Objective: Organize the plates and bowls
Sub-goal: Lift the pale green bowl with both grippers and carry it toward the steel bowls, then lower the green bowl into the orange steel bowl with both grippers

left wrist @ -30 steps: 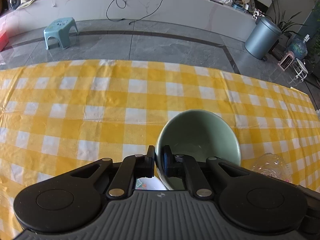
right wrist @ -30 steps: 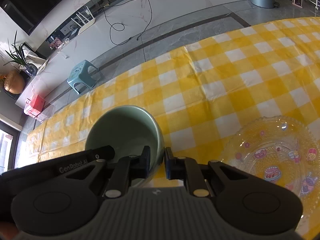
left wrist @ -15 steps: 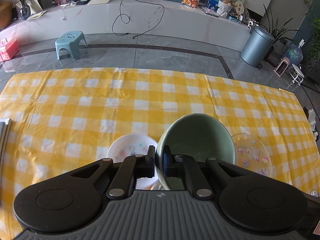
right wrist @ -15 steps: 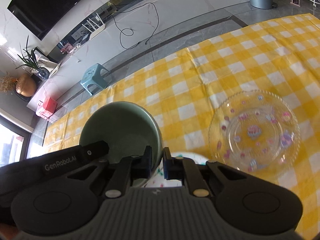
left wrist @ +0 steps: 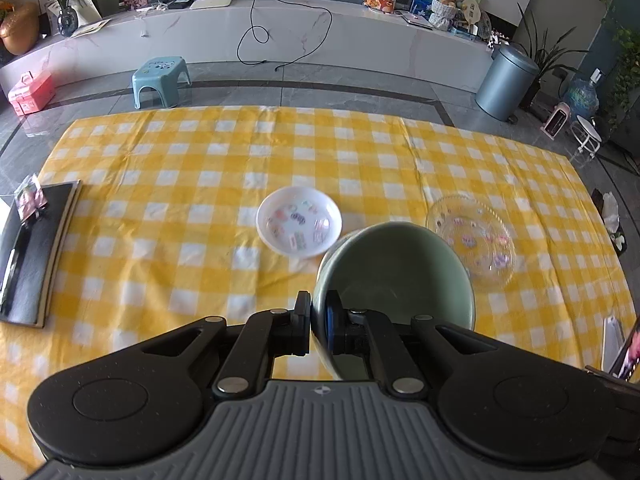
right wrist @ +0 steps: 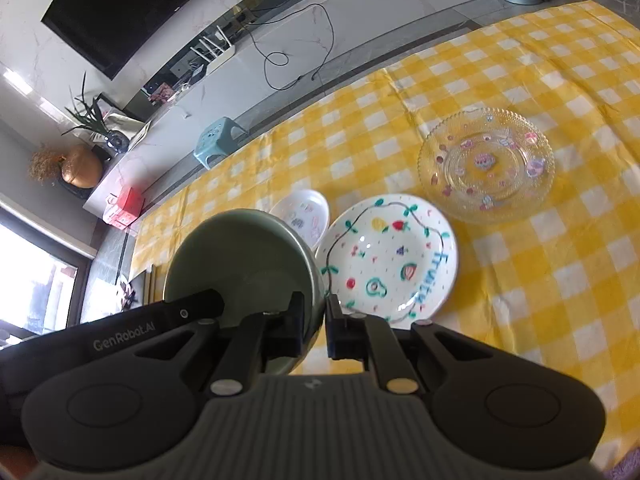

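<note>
A green bowl [left wrist: 394, 276] [right wrist: 240, 258] hangs above the yellow checked table [left wrist: 200, 168], held on opposite rims. My left gripper [left wrist: 318, 326] is shut on its left rim. My right gripper [right wrist: 318, 322] is shut on its right rim. A small white printed bowl [left wrist: 299, 226] [right wrist: 302, 216] sits mid-table. A white fruit-painted plate [right wrist: 388, 258] lies below the right gripper. A clear glass plate [left wrist: 474, 240] [right wrist: 486, 164] lies to the right.
A black notebook [left wrist: 30, 248] lies at the table's left edge. A device [left wrist: 624, 350] stands at the right edge. Beyond the far edge are a blue stool [left wrist: 160, 80] and a grey bin [left wrist: 506, 82].
Both grippers have risen and pulled back with the green bowl. The white bowl, the painted plate and the whole glass plate have come into view below.
</note>
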Demonstrator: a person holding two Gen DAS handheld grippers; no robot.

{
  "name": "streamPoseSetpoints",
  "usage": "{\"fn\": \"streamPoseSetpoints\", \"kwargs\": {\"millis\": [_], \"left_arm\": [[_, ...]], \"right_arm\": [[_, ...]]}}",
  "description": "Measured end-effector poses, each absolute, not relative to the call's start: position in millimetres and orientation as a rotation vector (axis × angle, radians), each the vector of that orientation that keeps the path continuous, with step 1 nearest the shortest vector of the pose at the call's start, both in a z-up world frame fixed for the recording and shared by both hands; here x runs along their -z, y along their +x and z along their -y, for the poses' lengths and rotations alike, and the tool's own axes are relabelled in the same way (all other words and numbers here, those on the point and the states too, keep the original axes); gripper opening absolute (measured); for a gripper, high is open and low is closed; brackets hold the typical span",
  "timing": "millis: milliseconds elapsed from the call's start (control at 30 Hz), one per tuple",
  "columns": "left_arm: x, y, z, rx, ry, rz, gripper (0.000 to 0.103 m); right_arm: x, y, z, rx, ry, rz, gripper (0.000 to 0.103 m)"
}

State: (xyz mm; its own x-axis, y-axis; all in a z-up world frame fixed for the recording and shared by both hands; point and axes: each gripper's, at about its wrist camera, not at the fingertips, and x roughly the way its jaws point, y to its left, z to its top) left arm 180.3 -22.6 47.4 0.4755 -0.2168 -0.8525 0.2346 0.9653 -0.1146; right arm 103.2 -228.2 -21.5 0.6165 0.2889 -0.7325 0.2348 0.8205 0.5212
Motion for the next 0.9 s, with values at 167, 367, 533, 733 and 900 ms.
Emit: {"fn": "streamPoseSetpoints", "kwargs": {"millis": [167,367,533,733,900], "left_arm": [[-51.0,151.0,7.2,0.263,0.036,-1.053,0.007],[-53.9,124.4,-14.8,0.243,0.021,-1.085,0.008],[-49.4,107.2,-39.7,0.225,-0.025,-1.123,0.008],[-36.6,102.8,-63.3,0.212,-0.09,-1.179,0.008],[-20.9,102.6,-72.6,0.208,-0.103,-1.224,0.008]], "right_arm": [[13.0,69.5,211.7,-0.064,0.604,-0.913,0.008],[9.9,42.8,194.4,-0.115,0.587,-0.927,0.008],[11.5,30.7,177.8,-0.155,0.57,-0.949,0.008],[18.4,28.3,159.8,-0.175,0.543,-0.982,0.007],[30.0,33.1,149.7,-0.171,0.516,-1.024,0.007]]}}
